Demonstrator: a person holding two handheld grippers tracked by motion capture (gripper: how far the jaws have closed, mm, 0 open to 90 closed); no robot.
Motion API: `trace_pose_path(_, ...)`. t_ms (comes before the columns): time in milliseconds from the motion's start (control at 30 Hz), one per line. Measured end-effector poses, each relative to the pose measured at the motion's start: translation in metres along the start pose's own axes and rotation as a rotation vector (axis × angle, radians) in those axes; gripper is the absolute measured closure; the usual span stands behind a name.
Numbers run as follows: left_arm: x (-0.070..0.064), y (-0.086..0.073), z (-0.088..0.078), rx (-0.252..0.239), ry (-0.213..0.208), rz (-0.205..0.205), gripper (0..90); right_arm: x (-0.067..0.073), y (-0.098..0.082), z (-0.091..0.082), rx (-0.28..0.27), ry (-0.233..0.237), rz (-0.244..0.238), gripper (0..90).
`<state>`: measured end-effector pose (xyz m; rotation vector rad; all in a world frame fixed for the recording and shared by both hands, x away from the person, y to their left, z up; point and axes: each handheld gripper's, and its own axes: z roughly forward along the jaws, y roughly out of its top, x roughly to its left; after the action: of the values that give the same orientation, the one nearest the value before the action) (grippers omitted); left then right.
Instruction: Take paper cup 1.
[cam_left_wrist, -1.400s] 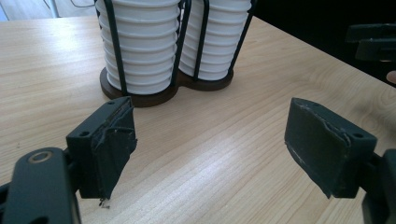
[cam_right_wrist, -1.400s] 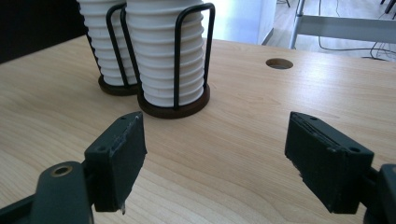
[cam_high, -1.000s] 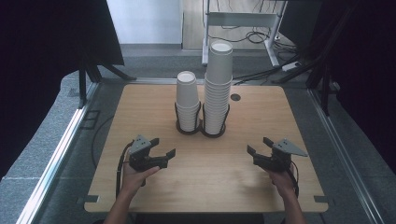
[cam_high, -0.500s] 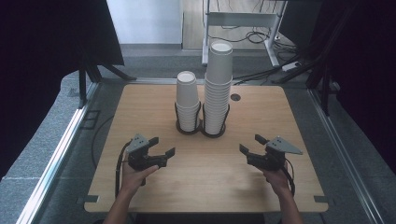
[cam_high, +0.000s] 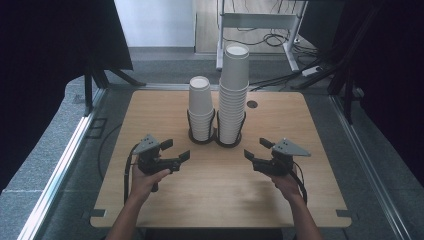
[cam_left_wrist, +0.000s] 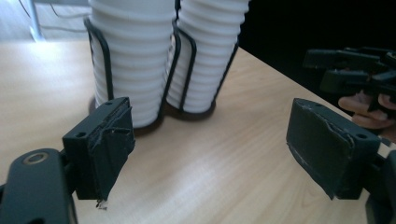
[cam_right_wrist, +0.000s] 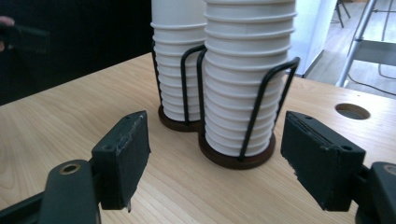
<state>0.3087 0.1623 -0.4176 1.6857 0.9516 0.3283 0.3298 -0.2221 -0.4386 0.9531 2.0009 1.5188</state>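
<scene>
We see two upright stacks of white paper cups, the taller stack (cam_high: 234, 95) and the shorter stack (cam_high: 201, 107), each in a black wire holder (cam_high: 228, 140) mid-table, on a pale wooden table (cam_high: 150, 107) ringed by grey floor. Our left gripper (cam_high: 176, 150), its jaws just opening, and right gripper (cam_high: 256, 148) stand wide apart, empty, pointing toward the cups.

Both cup stacks (cam_high: 201, 107) (cam_high: 233, 95) are plain white, their rims showing as fine ribbed bands. The wire holders (cam_right_wrist: 233, 116) around them are black, on dark brown round bases. The worktop (cam_high: 150, 115) is pale wood with a faint straight grain. Both tongs (cam_high: 175, 150) (cam_high: 254, 149) are black, each topped by a grey plate. The floor (cam_high: 50, 130) is grey carpet.
</scene>
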Motion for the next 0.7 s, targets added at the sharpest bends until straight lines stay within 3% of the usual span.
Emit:
trace_pose_path(167,-0.004,0.010,0.002,0.003,-0.003,0.033,15.8,0.005,0.007,0.008,-0.006,0.022,0.003,25.2)
trace_pose_path(467,-0.004,0.025,0.005,0.001,0.023,0.049,18.6,0.009,0.028,0.021,-0.020,0.063,-0.003,28.7)
trace_pose_path(700,0.003,0.037,0.012,-0.002,0.028,0.033,18.1,0.016,0.043,0.034,-0.023,0.076,-0.017,31.4)
